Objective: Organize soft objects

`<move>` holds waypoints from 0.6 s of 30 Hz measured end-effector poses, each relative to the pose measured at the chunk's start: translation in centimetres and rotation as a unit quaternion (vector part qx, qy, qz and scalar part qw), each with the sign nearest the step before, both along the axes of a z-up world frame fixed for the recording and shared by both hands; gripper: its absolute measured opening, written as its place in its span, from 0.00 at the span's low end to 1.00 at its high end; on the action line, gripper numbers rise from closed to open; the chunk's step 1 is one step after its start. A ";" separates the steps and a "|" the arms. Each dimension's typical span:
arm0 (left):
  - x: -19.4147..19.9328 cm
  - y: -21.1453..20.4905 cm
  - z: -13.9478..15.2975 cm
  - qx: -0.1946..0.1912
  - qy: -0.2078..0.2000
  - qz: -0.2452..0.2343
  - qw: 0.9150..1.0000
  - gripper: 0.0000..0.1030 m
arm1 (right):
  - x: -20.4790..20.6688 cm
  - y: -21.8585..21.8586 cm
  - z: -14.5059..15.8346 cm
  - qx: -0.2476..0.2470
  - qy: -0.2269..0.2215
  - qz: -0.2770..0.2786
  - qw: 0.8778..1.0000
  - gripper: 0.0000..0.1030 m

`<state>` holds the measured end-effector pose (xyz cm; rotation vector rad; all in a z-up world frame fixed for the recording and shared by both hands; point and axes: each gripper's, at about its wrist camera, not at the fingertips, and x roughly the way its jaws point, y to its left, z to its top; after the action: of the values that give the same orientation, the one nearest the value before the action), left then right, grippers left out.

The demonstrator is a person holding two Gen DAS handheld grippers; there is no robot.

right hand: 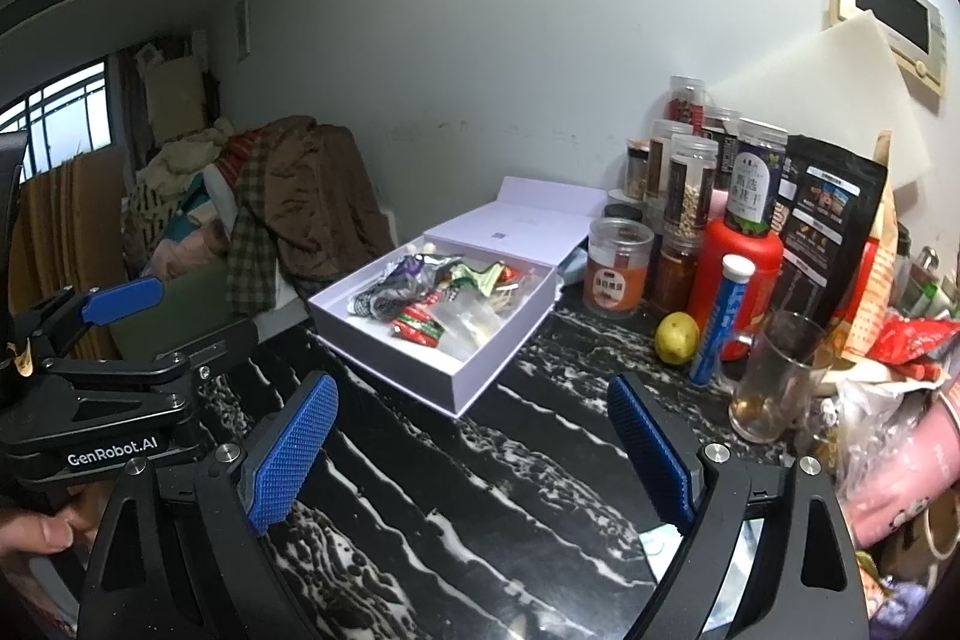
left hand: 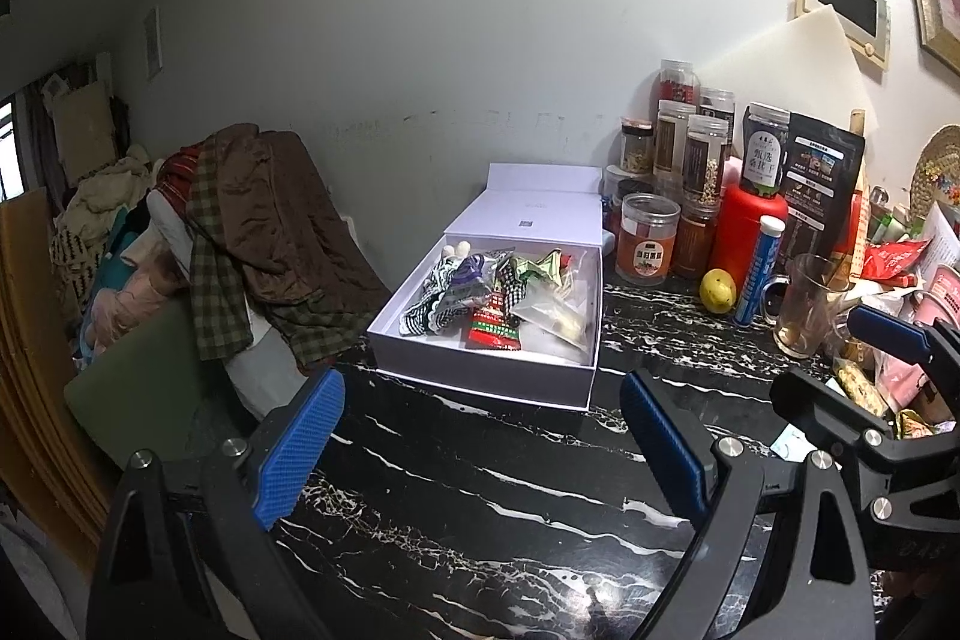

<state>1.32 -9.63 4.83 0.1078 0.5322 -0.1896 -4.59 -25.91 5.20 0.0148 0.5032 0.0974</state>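
white box (left hand: 480,370) on marble table (left hand: 480,490)

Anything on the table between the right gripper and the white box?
No. In the right wrist view, only bare black marble table lies between the open right gripper and the white box. The lemon sits off to the right.

A black marble-patterned bench (left hand: 480,490) carried a crowd of clear jars (left hand: 690,148) against the wall. A red bottle (left hand: 744,226) stood among them, with a black pouch (left hand: 825,184) just beside it. A yellow lemon (left hand: 717,289) lay near a blue tube (left hand: 757,271), and an empty glass mug (left hand: 807,304) stood to their right. Off the bench's left end, brown and checked clothes (left hand: 264,232) were heaped on a chair.
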 end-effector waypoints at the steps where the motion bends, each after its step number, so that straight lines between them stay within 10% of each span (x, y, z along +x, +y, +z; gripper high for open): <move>1: 0.1 0.0 -0.1 0.001 0.002 0.000 1.000 0.92 | 0.1 0.0 -0.1 0.001 0.003 0.000 1.000 0.90; 18: 0.6 -0.5 -0.6 0.010 0.014 -0.003 1.000 0.92 | 1.2 -0.5 -1.0 0.001 0.022 -0.006 1.000 0.90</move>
<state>1.93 -10.11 4.19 0.1268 0.5617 -0.1921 -3.40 -26.37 4.15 0.0225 0.5465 0.0863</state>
